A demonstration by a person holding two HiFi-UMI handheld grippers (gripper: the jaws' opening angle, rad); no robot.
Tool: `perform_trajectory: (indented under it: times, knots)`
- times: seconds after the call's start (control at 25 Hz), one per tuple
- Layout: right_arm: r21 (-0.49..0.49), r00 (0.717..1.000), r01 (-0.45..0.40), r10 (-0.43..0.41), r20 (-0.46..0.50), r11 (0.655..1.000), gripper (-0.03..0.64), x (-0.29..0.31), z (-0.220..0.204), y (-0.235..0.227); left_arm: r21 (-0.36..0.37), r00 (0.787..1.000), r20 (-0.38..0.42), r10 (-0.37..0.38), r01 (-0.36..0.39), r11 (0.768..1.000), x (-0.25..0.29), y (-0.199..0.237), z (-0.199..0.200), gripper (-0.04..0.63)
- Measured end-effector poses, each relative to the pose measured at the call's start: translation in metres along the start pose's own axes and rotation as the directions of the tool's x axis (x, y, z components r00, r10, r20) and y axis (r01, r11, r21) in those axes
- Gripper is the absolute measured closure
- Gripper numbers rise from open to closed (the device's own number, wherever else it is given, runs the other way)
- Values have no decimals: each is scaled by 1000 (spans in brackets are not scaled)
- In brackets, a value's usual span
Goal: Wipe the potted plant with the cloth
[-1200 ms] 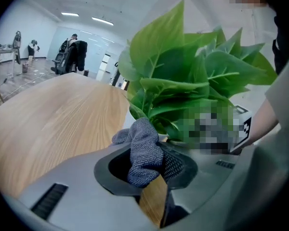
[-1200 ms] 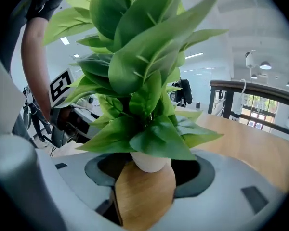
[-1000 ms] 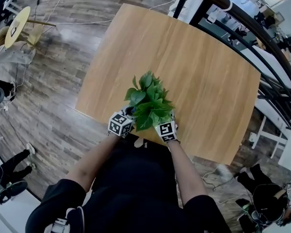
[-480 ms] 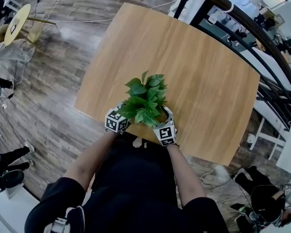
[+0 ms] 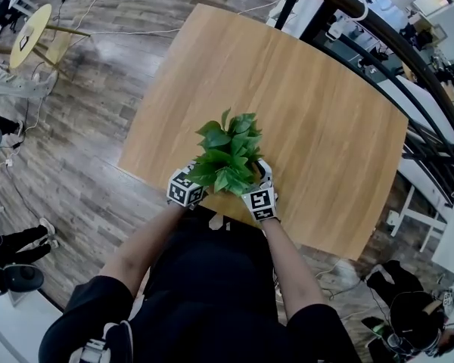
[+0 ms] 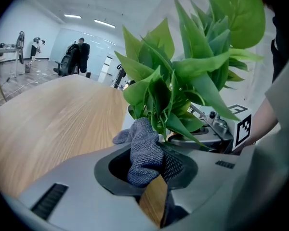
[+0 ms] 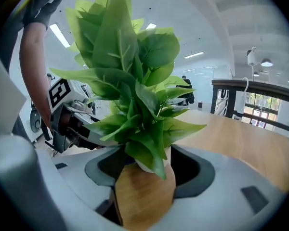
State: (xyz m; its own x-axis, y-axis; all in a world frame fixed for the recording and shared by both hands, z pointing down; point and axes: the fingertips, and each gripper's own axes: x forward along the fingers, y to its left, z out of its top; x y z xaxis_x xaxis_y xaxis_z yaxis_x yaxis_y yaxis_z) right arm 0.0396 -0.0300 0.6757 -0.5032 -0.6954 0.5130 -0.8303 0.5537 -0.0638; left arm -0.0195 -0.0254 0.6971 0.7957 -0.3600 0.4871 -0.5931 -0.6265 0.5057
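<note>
Two grippers engaged, both at the base of the potted plant, which stands near the table edge closest to the operator.

Item 1, left gripper: clenched on the cloth, a grey knit piece bunched between the jaws w/ its free end sticking out fwd. Left gripper view puts that end up against the lowest leaves, just beside the white pot rim. Contact w/ foliage looks made at that spot only.

Item 2, right gripper: jaws stand either side of the small white pot at approx. pot width. Assessed as clamped on it, acting as the steadying hold. Foliage rises straight up in front of its camera.

Item 3, progress (est. only):
- Done: cloth picked up, plant secured, cloth brought to the plant.
- Under way: wiping at the low leaves on the operator's left side.
- Left: upper and far-side leaves, plus the pot wall if that counts.
- No dust, streaks or wet marks can be made out, so which leaves are already clean cannot be judged.

Overall rating: wiping begun, most of it prob. outstanding. Releasing the pot and putting the cloth down not yet due.
</note>
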Motion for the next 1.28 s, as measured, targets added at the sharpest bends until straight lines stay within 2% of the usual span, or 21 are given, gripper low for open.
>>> perform_trajectory:
  times: [0.2, 0.32, 0.4, 0.56, 0.76, 0.84, 1.08, 1.16, 1.28]
  knots:
    - [22, 999, 32, -31, -16, 999, 342, 4, -1, 1, 101, 1000, -8, 22, -21, 995, -6, -11, 7, 472]
    - [31, 999, 33, -33, -10, 999, 342, 4, -2, 3, 96, 999, -2, 51, -50, 994, -12, -15, 21, 472]
    - [15, 1000, 23, -23, -14, 1000, 342, 3, -4, 5, 86, 997, 9, 73, -73, 994, -13, -8, 17, 472]
    - [-9, 1000, 13, -13, -19, 1000, 342, 5, -3, 6, 119, 997, 17, 74, -76, 990, -9, 2, 9, 472]
    - [-70, 997, -72, 70, -27, 995, 342, -3, -7, 32, 54, 994, 42, 102, -104, 993, -12, 6, 10, 472]
    - [-78, 995, -95, 93, -30, 992, 342, -6, -10, 39, 65, 993, 51, 109, -112, 992, -13, 8, 12, 472]
    - [-45, 998, 46, -48, -39, 998, 341, -3, -11, -4, 49, 987, 59, 150, -153, 987, -17, 16, 9, 472]
    - [-83, 999, 27, -30, -28, 996, 341, 0, -3, -11, 39, 987, 62, 151, -153, 987, -17, 14, 14, 472]
    - [-132, 999, -44, 43, -10, 990, 341, 6, 8, -6, 27, 985, 76, 155, -158, 987, -16, 13, 17, 472]
